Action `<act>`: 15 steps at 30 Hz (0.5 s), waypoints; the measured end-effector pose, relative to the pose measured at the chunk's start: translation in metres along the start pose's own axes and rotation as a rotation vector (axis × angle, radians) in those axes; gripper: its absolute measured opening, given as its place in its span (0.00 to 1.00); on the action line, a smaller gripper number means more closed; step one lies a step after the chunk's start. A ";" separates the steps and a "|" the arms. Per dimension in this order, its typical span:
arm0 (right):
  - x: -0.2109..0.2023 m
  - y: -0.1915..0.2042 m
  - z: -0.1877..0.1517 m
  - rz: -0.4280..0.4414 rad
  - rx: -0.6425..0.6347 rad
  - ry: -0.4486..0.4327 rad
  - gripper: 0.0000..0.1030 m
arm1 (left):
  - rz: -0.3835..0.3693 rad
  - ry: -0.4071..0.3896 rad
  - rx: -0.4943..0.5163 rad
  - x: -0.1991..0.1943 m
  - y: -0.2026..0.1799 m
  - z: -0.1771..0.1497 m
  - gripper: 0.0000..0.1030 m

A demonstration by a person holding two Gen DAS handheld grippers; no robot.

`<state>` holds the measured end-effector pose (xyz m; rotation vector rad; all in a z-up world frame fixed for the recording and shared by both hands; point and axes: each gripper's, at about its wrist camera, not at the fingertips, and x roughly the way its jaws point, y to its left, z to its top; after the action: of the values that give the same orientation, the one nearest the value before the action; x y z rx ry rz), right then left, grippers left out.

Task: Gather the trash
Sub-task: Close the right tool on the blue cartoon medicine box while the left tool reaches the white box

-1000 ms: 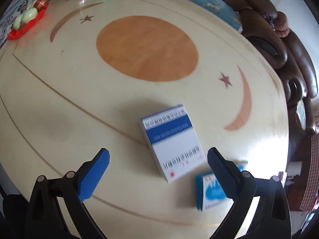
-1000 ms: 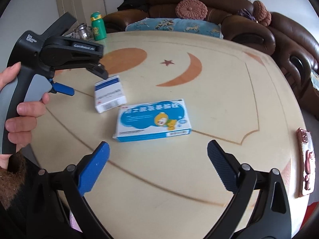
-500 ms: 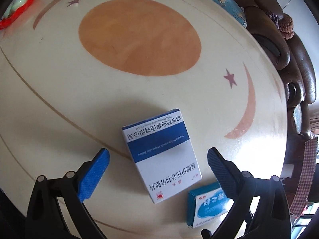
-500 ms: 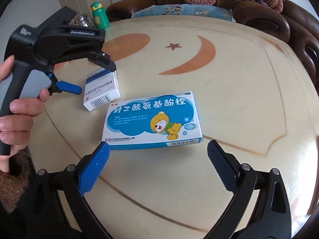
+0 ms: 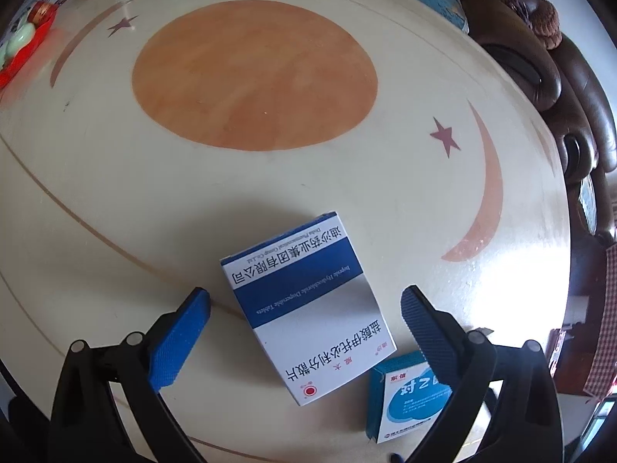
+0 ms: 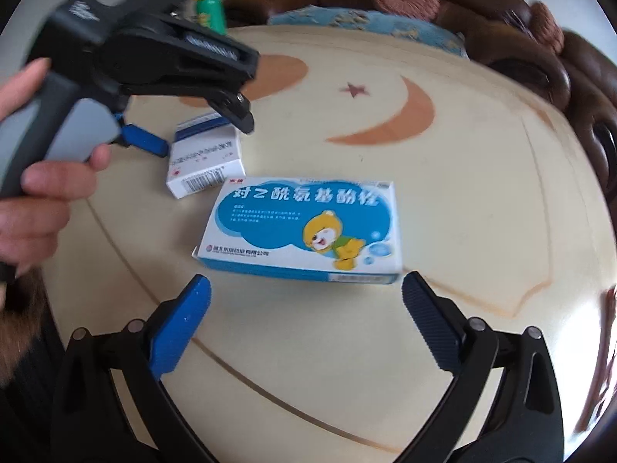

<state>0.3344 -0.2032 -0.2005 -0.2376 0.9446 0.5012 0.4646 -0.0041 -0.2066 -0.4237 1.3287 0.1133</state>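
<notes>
A white and dark-blue medicine box lies flat on the cream table, between the two blue pads of my open left gripper, which hovers over it. It also shows in the right wrist view, under the left gripper. A light-blue and white box with a cartoon bear lies just ahead of my open right gripper; its end shows in the left wrist view. Both grippers are empty.
The round table has orange sun, moon and star inlays. A red tray sits at its far left edge. A green bottle stands at the far edge. A brown sofa curves round the far and right sides.
Both grippers have moved closer to their boxes. The white and blue box now lies between the left pads; the bear box looms larger before the right gripper.
</notes>
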 end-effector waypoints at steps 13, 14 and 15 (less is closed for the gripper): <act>0.021 0.036 0.056 0.176 -0.831 0.336 0.94 | 0.008 0.071 0.006 0.010 -0.013 0.014 0.93; 0.028 0.041 0.054 0.165 -0.872 0.350 0.94 | 0.015 0.068 0.009 0.011 -0.016 0.015 0.93; 0.037 0.043 0.052 0.169 -0.897 0.392 0.94 | 0.021 0.068 0.013 0.012 -0.018 0.016 0.93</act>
<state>0.3671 -0.1336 -0.2004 -1.1019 1.0720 1.0457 0.4876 -0.0166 -0.2111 -0.4060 1.3999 0.1083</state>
